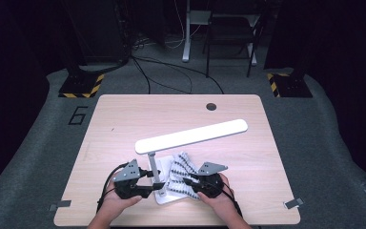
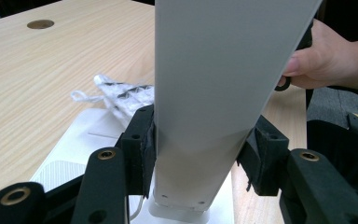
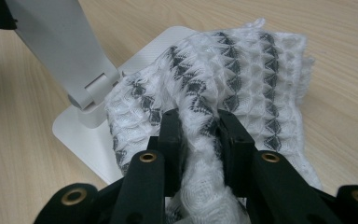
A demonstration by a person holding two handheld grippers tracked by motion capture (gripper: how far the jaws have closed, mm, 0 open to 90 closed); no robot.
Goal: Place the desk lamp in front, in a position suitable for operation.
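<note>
A white desk lamp point(image 1: 190, 136) stands near the table's front edge, its long head slanting up to the right. My left gripper point(image 1: 153, 175) is shut on the lamp's upright stem point(image 2: 205, 116), a pad pressed on either side of it. A white cloth with dark zigzag stripes point(image 3: 233, 84) lies partly over the lamp's flat base point(image 3: 154, 51). My right gripper point(image 3: 200, 135) is shut on a bunched fold of that cloth. From above, the cloth point(image 1: 178, 174) sits between both grippers, and my right gripper point(image 1: 188, 181) meets it from the right.
The wooden table point(image 1: 124, 119) has a round cable hole point(image 1: 211, 106) at the back. Beyond the table are floor cables, a desk frame and two hazard-striped stand bases. The person's other hand point(image 2: 328, 60) is behind the lamp stem in the left gripper view.
</note>
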